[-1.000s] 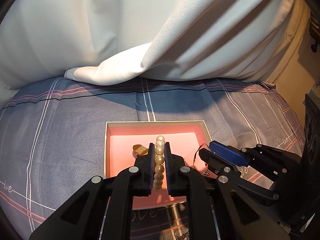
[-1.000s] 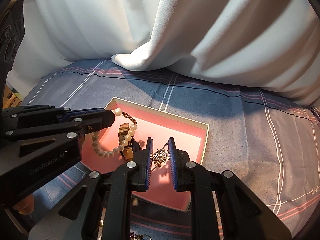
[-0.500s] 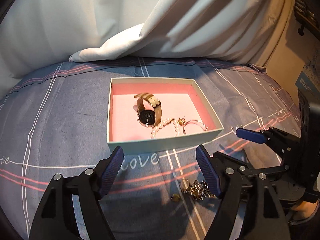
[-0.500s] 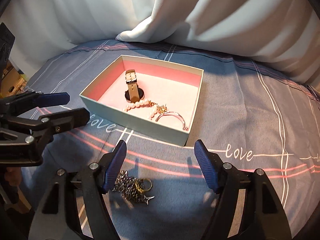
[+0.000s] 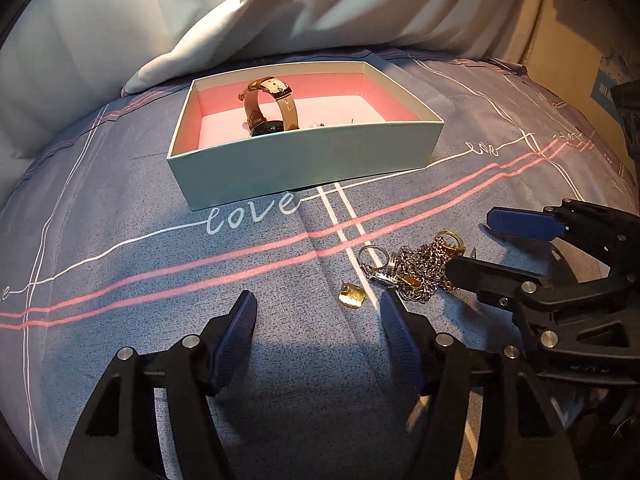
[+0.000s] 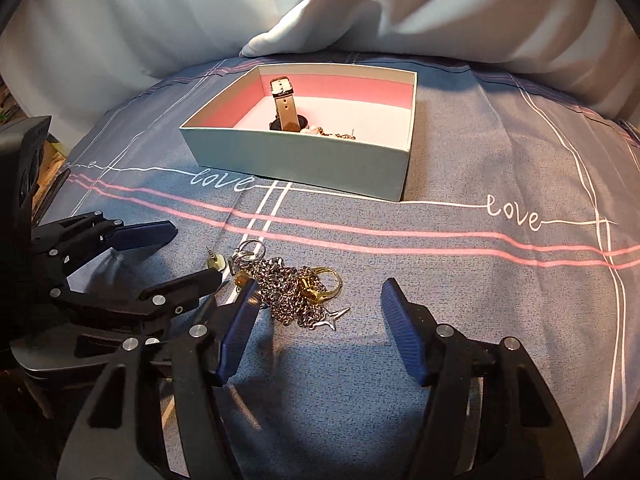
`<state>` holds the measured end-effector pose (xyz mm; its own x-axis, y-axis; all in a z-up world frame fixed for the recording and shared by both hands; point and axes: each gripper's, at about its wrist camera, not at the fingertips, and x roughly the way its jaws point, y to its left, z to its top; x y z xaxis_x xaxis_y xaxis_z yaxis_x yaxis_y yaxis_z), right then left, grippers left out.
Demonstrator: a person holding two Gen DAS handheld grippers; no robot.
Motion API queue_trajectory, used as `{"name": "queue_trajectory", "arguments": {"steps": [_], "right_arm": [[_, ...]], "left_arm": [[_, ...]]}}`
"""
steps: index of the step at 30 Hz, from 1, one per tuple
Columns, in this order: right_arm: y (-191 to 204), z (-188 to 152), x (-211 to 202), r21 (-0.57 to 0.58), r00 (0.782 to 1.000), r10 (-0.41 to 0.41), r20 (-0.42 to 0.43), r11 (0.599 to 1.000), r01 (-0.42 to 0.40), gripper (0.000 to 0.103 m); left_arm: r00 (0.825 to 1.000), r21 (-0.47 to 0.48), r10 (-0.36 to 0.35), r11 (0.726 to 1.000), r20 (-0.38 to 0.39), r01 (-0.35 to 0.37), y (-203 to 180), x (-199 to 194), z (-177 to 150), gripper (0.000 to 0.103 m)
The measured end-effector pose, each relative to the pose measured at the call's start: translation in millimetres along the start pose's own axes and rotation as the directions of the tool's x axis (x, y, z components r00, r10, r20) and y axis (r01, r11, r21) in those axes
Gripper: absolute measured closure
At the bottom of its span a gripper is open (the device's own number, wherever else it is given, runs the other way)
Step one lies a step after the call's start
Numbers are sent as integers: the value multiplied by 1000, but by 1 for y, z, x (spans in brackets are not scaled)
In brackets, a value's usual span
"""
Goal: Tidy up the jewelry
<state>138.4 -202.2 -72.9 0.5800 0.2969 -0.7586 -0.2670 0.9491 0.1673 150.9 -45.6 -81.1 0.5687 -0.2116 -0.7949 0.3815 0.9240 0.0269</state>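
Watch (image 5: 269, 109) inside pink-lined box (image 5: 304, 168)

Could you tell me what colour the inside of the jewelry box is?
Pink inside the jewelry box; clearest in the right wrist view.

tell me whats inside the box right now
Inside the box, a tan-strap watch stands on edge, with pearls and a thin chain beside it. The near wall hides the rest of the floor.
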Motion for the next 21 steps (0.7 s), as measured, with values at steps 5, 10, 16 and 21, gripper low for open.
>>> {"name": "queue_trajectory", "arguments": {"steps": [5, 10, 16, 21], "right_arm": [[-6, 2, 9, 42, 999, 52, -6, 998, -51, 59], [-2, 2, 11, 12, 999, 45, -3, 999, -45, 68], [5, -2, 11, -23, 999, 50, -3, 998, -50, 77], [10, -1, 6, -55, 999, 34, 1, 998, -34, 91]], "left_arm": [[1000, 32, 13, 999, 20, -13, -5, 3, -1, 50], [999, 35, 15, 999, 35, -16, -6, 4, -2, 67], [999, 23, 9, 1000, 37, -10, -4, 4, -1, 93], [1000, 4, -8, 1000, 29, 7, -4, 2, 1, 98]]}}
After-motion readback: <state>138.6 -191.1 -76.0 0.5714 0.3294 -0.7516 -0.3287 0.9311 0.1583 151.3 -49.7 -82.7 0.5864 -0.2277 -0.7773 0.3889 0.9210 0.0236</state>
